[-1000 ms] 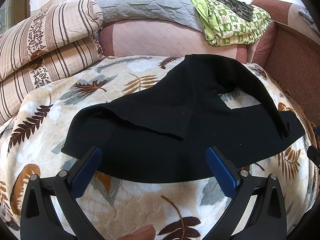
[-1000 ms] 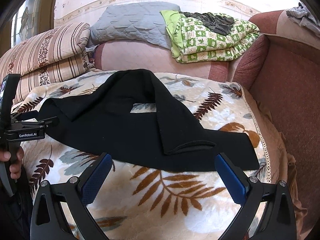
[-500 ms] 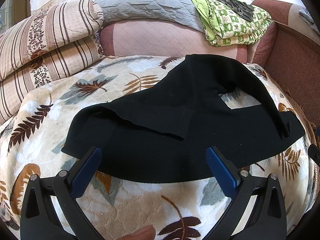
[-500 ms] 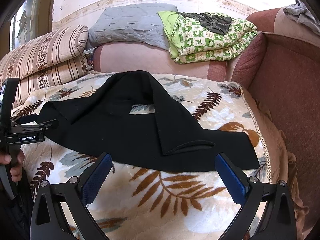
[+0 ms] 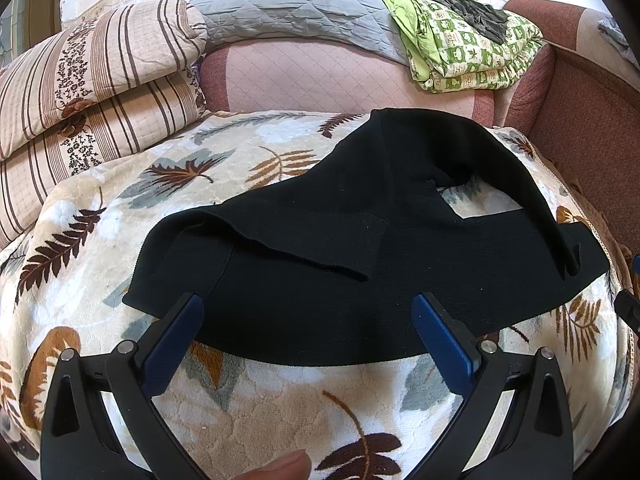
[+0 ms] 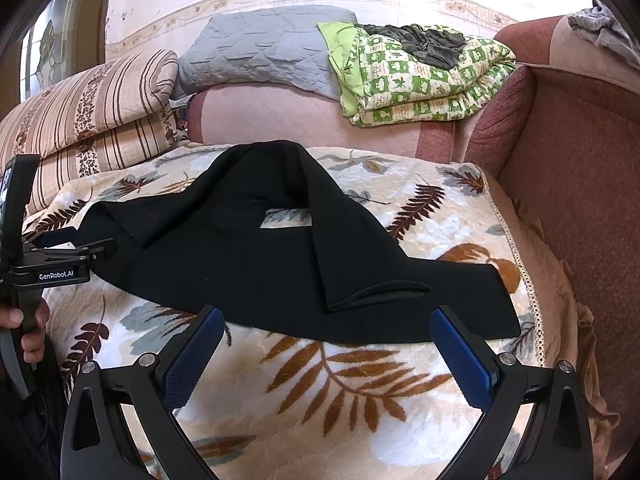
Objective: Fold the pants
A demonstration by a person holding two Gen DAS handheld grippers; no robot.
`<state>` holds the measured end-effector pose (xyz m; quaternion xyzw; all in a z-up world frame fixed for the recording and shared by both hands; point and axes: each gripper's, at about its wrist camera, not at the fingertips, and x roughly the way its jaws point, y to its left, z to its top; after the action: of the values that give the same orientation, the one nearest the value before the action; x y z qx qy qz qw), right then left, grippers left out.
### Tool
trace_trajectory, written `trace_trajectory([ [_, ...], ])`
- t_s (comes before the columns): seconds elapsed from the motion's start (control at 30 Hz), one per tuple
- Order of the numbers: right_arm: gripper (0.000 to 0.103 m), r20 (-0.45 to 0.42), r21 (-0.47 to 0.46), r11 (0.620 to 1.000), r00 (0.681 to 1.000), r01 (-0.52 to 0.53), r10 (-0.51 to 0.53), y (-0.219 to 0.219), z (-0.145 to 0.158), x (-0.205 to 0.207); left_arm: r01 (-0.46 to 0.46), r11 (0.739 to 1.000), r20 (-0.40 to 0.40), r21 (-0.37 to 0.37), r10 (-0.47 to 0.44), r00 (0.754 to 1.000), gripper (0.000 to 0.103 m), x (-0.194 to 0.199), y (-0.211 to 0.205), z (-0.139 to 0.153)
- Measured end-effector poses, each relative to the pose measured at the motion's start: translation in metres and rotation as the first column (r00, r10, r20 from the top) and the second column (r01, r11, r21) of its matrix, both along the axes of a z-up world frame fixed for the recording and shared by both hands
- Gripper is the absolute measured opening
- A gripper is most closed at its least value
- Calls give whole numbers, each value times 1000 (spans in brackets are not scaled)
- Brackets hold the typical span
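Black pants [image 5: 360, 264] lie spread across a leaf-patterned blanket [image 5: 280, 400], bent into a loop with both leg ends folded over toward the front; they also show in the right wrist view [image 6: 256, 272]. My left gripper [image 5: 308, 320] is open and empty, hovering over the pants' near edge at their left part. My right gripper [image 6: 326, 332] is open and empty, just in front of the near edge at the right part, near a folded leg cuff [image 6: 380, 294]. The left gripper's body [image 6: 60, 264] shows at the left of the right wrist view.
Striped pillows [image 5: 92, 92] are stacked at the back left. A grey quilt [image 5: 288, 16] and a folded green-patterned blanket [image 5: 472, 52] lie on the sofa back. A reddish sofa arm [image 6: 580, 184] rises on the right, past the blanket's trimmed edge [image 6: 532, 300].
Almost nothing: the right wrist view has shifted very slightly. The pants and both open grippers stay as they were.
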<state>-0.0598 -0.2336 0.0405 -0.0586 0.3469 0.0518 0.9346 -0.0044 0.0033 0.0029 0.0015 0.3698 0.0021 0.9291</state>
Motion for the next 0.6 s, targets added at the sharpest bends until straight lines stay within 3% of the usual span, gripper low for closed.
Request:
trace_trajectory([
  [0.5, 102, -2, -6, 1000, 1000, 2, -2, -1, -1, 0, -1, 1000, -1, -2, 1, 1000, 103, 0, 1, 0],
  [0.6, 102, 2, 1, 1000, 1000, 20, -20, -6, 1, 1, -10, 999, 0, -34, 10, 1000, 103, 0, 7, 3],
])
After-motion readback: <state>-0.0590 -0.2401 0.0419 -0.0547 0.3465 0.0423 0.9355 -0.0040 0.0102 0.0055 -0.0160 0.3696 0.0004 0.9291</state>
